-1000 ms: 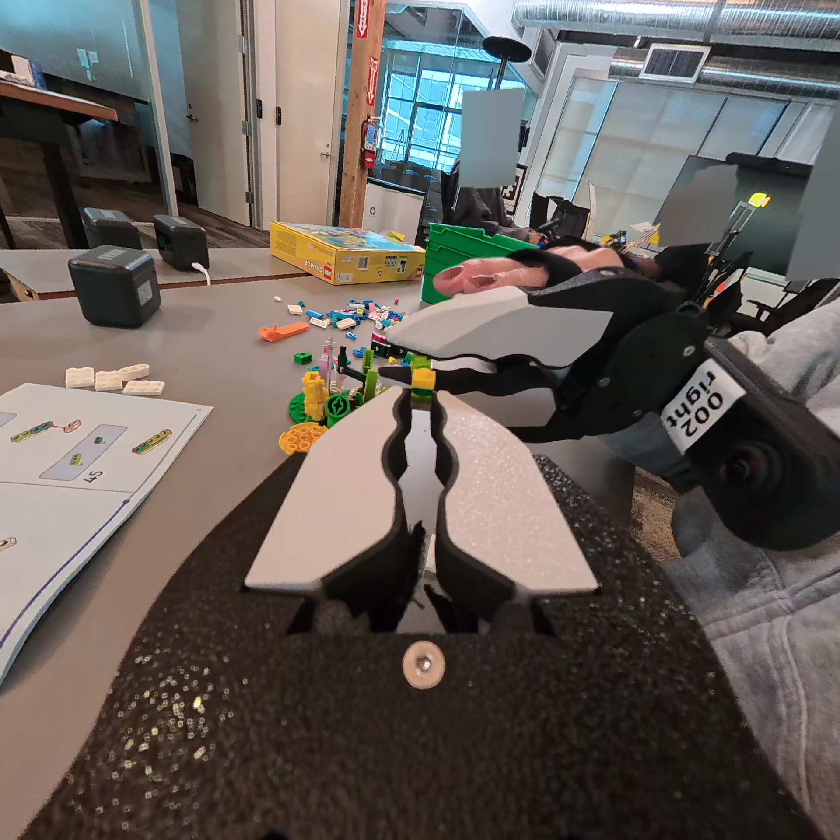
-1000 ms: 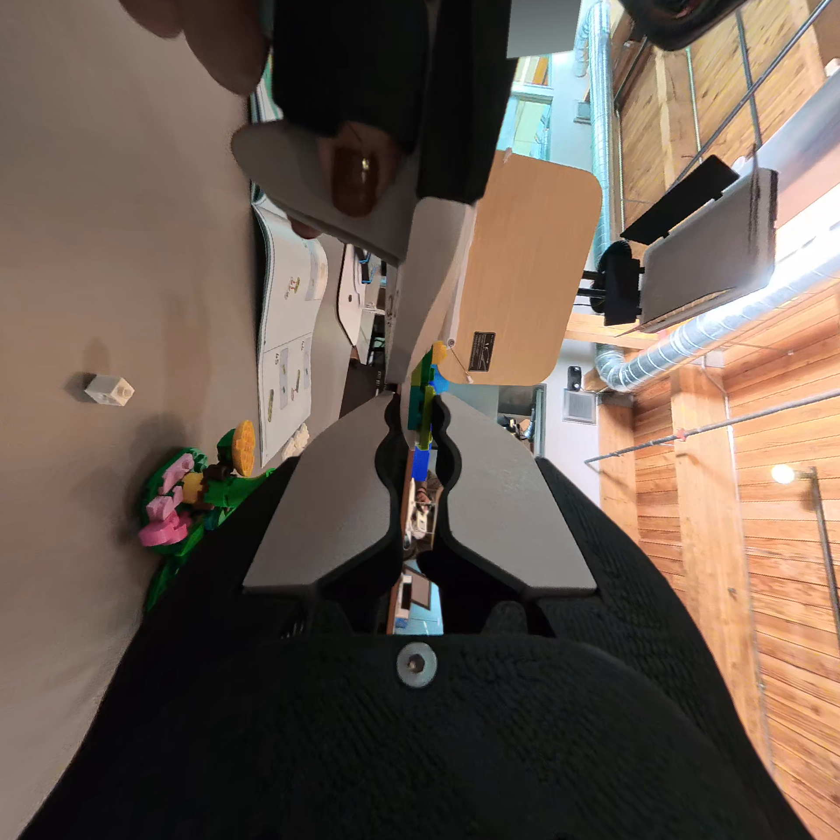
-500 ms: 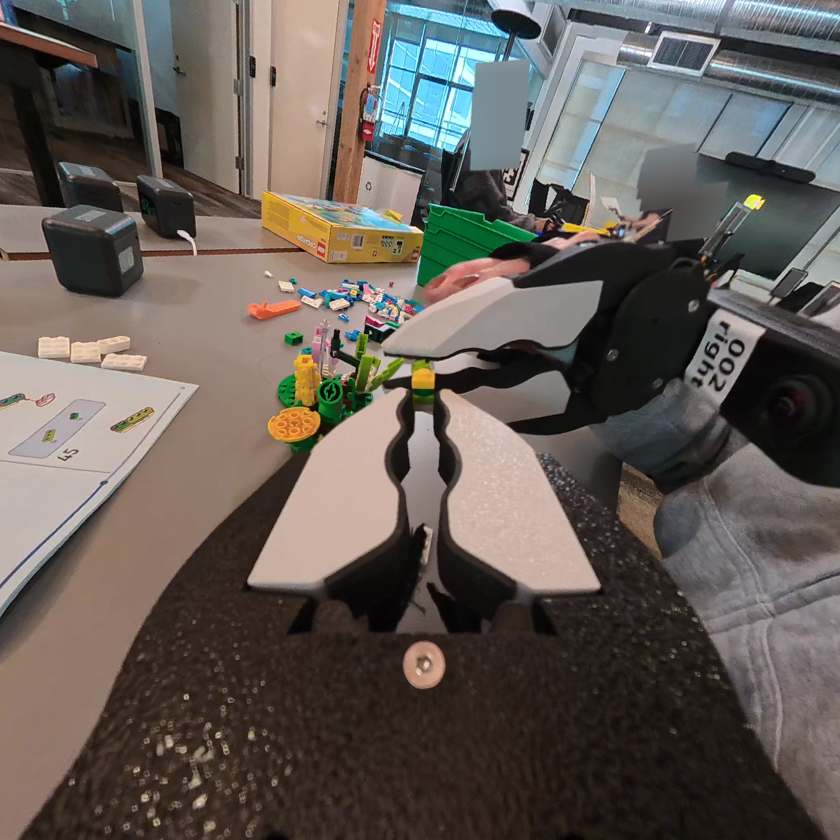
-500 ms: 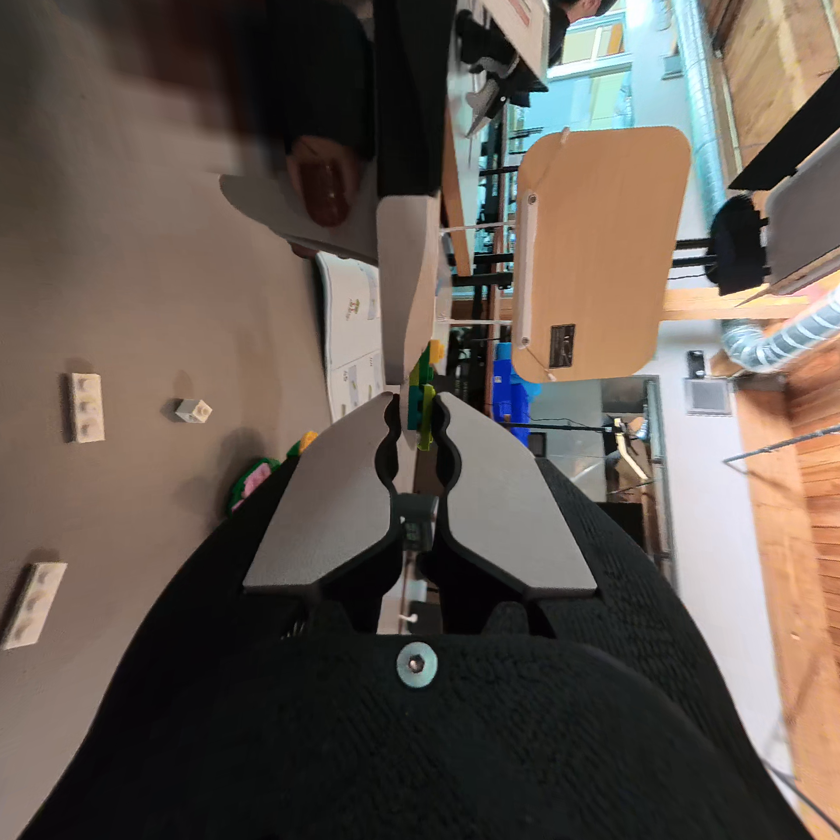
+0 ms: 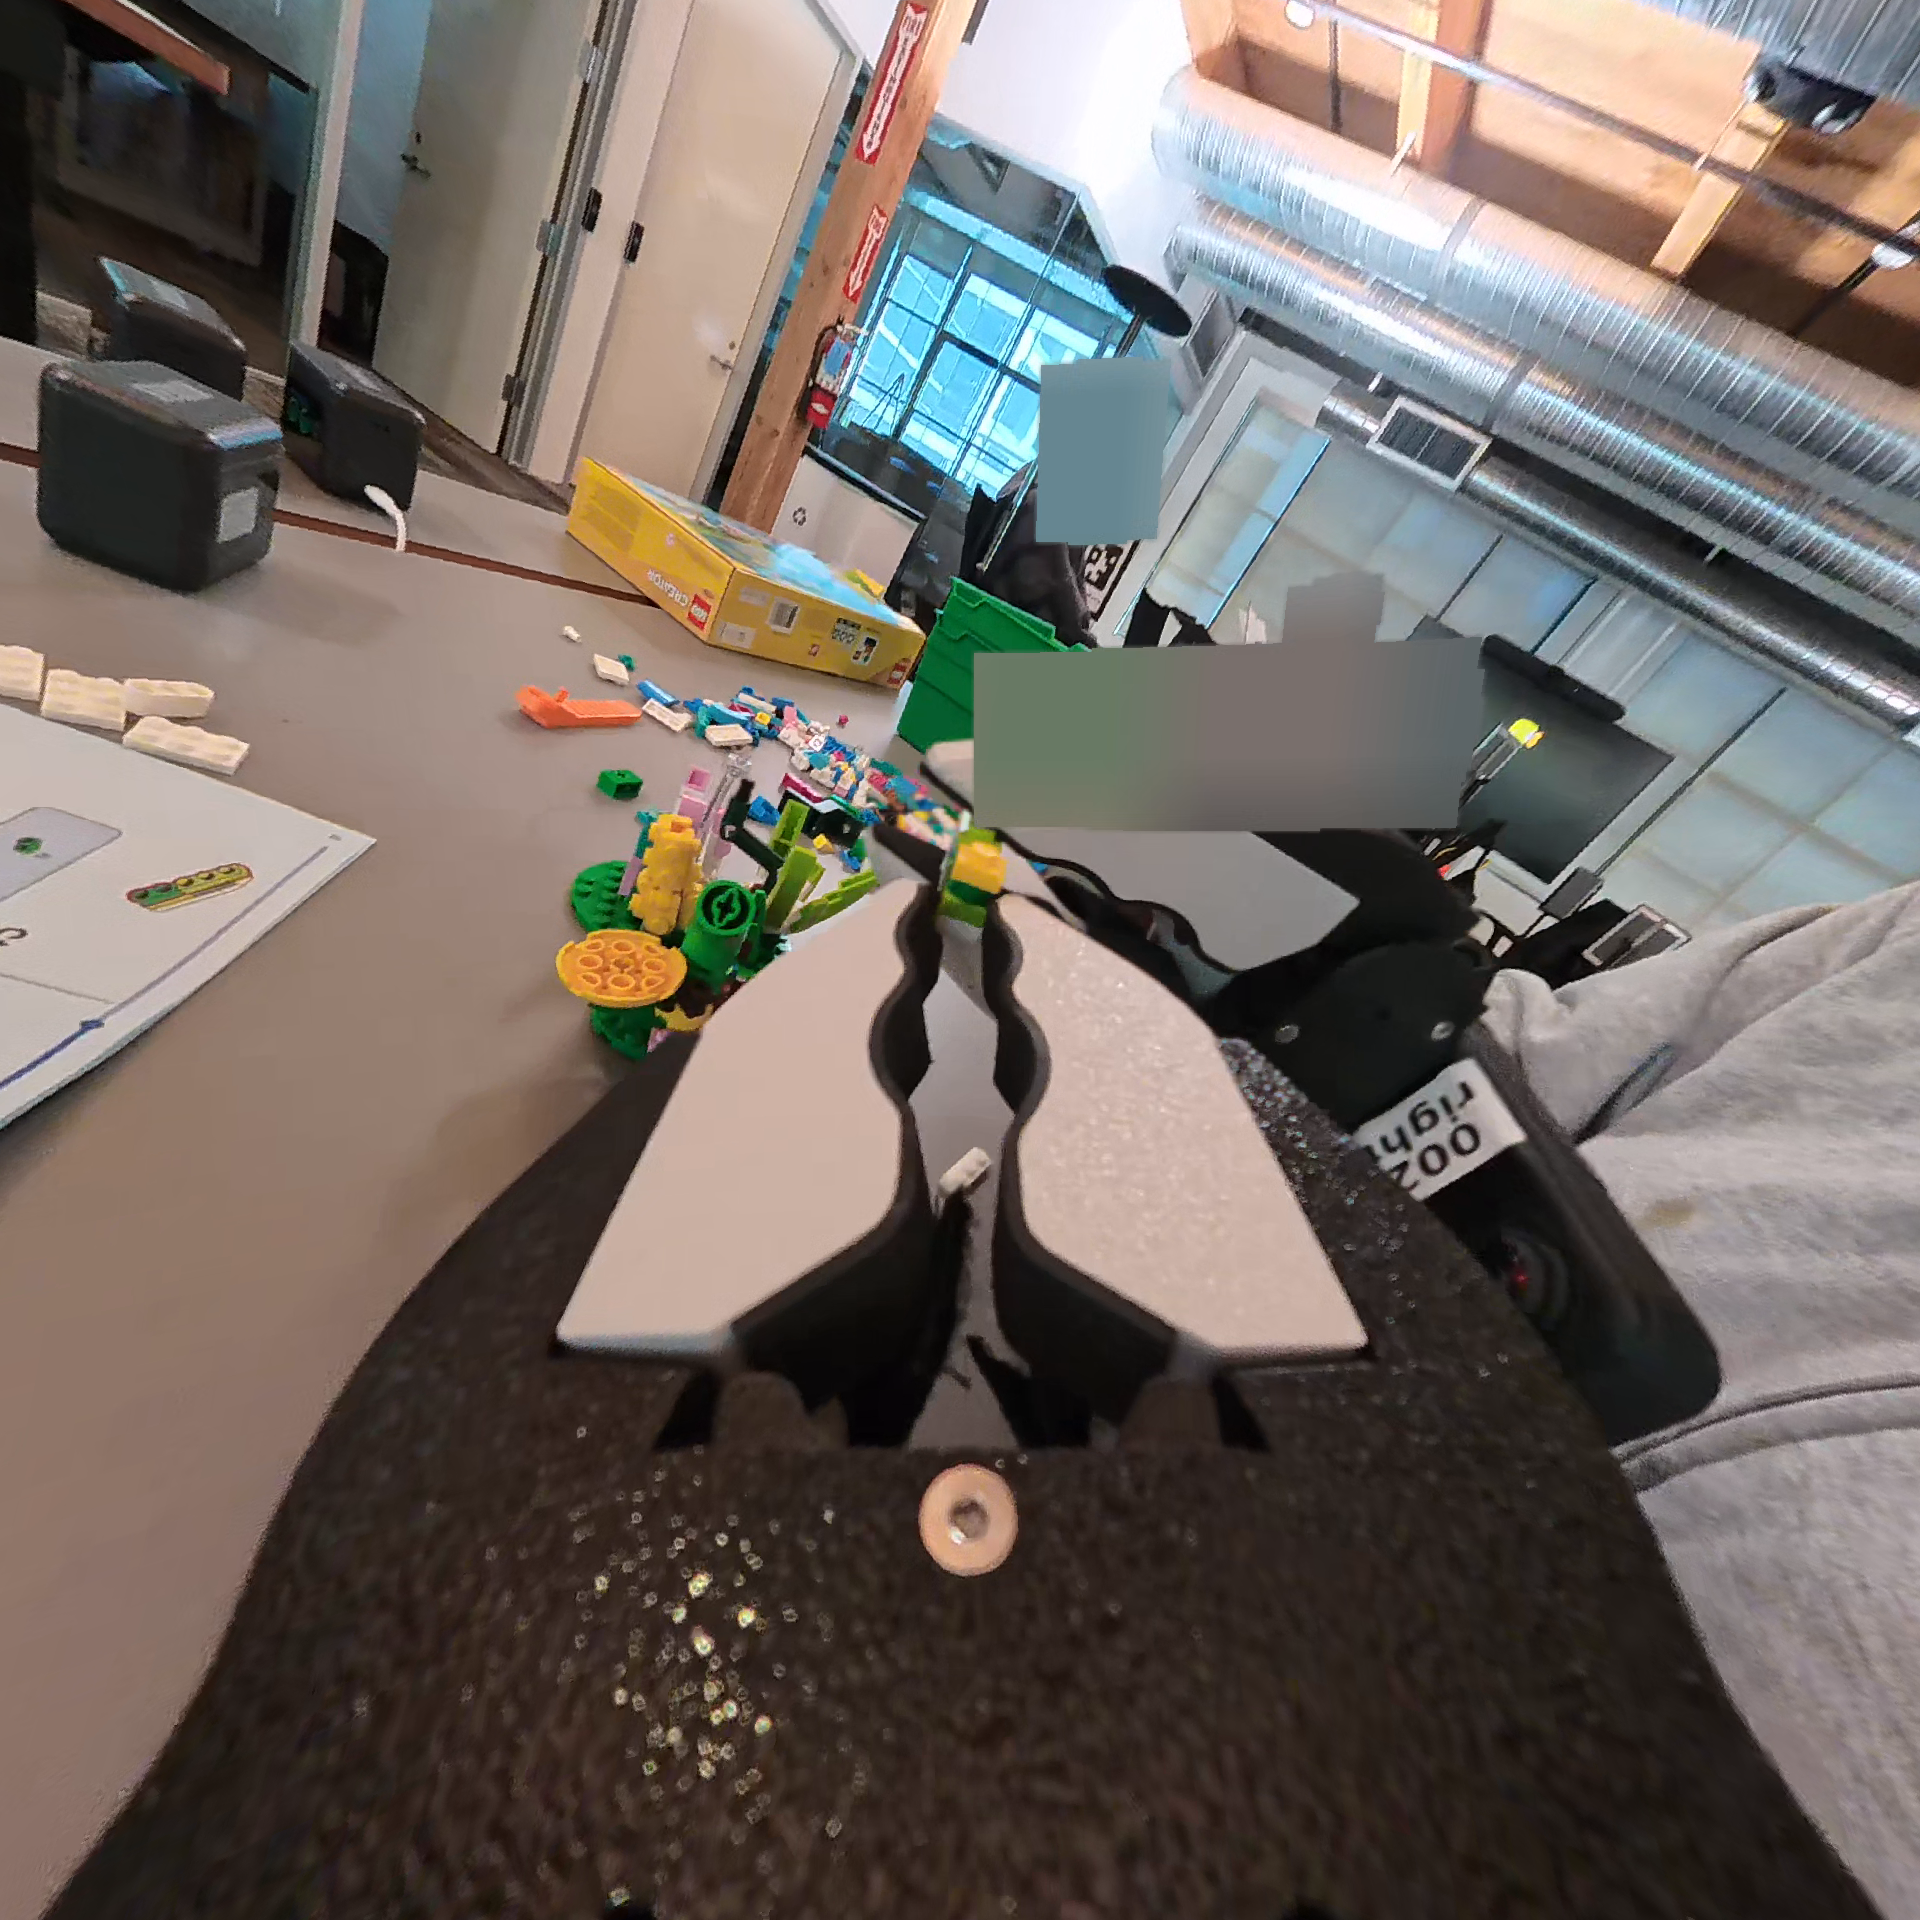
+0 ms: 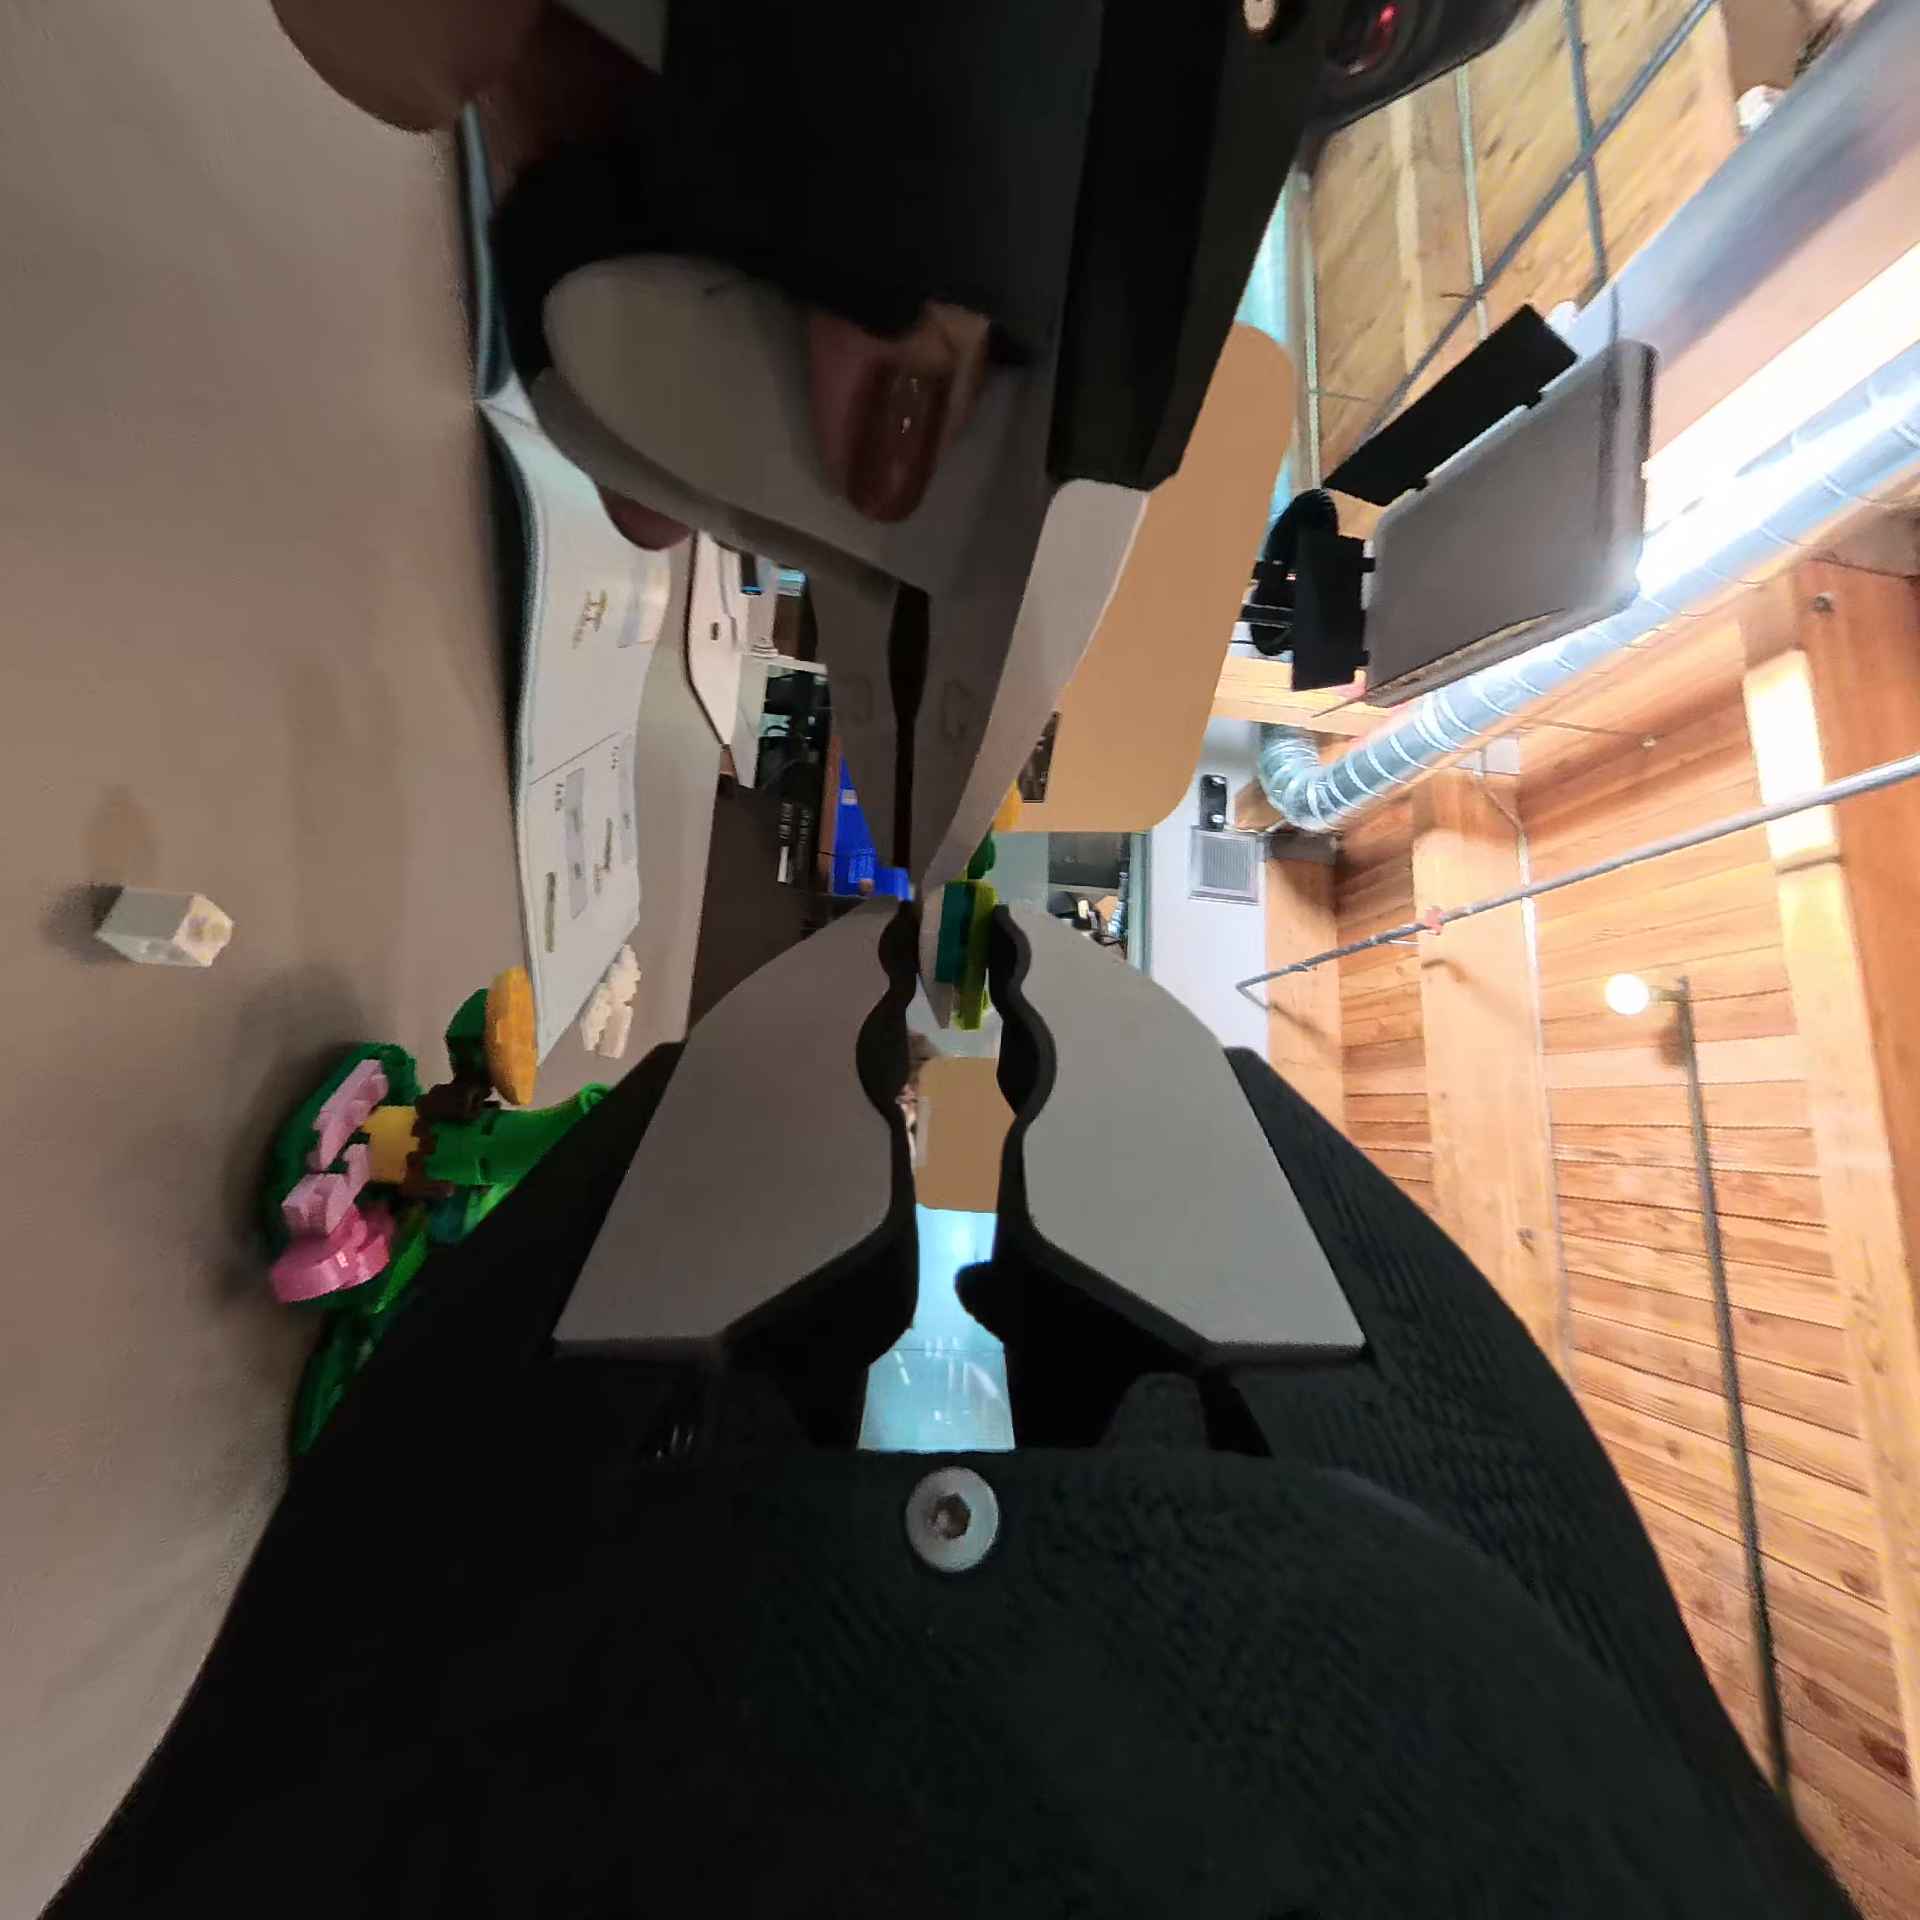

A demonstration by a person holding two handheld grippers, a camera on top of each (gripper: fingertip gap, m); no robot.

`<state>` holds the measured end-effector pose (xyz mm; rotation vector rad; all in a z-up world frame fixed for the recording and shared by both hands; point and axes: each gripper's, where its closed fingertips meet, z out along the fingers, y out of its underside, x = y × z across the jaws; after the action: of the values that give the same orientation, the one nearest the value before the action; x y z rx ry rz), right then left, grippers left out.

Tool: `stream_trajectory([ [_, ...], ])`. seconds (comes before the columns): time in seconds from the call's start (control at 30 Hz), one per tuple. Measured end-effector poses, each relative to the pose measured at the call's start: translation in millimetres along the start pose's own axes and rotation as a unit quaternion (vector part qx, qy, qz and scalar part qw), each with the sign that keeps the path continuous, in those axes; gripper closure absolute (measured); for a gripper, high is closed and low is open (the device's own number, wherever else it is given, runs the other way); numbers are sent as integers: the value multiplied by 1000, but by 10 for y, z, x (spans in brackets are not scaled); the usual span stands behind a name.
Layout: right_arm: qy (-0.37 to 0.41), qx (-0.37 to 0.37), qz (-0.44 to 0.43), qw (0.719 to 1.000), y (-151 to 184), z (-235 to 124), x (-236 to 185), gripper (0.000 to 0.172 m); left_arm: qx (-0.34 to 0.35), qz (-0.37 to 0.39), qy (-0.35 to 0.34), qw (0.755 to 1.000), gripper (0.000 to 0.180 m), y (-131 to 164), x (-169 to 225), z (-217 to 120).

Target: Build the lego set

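Note:
My left gripper (image 5: 956, 899) is shut on a small brick piece (image 5: 975, 871), yellow on top and lime green below, and holds it above the grey table (image 5: 312, 1143). My right gripper (image 5: 923, 816) reaches in from the right and grips the same piece. In the right wrist view my right gripper (image 6: 951, 935) has its pads against the green and lime piece (image 6: 961, 951). The left gripper (image 6: 925, 831) comes down from above with one fingertip beside the piece. A built brick flower model (image 5: 675, 935) stands on the table just left of the grippers; it also shows in the right wrist view (image 6: 395, 1164).
An open instruction booklet (image 5: 156, 883) lies at the left with white bricks (image 5: 125, 707) behind it. A pile of loose bricks (image 5: 769, 727), an orange piece (image 5: 571, 707), a yellow box (image 5: 727, 582), a green bin (image 5: 940, 675) and black boxes (image 5: 156, 478) lie farther back. A grey sleeve (image 5: 1714, 1143) is at the right. Left and right tips are no more than a few centimetres apart.
Both grippers stay shut on the small piece. The left gripper has tilted, so its view is rolled. The right gripper now sits lower beside the left one.

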<state>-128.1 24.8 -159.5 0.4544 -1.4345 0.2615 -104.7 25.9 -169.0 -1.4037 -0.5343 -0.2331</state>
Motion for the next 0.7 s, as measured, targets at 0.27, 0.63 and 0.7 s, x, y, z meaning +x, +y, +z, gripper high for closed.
stream_trajectory([
  [0.27, -13, 15, 24, 1000, 1, 3, -35, 160, -14, 47, -33, 998, 172, 28, -40, 8],
  [0.63, -97, 33, 106, 989, -24, -21, -118, 160, -47, 65, -32, 996, 172, 95, -30, 41],
  [0.7, -101, 33, 105, 989, -28, -19, -125, 160, -48, 70, -34, 996, 172, 101, -33, 38],
])
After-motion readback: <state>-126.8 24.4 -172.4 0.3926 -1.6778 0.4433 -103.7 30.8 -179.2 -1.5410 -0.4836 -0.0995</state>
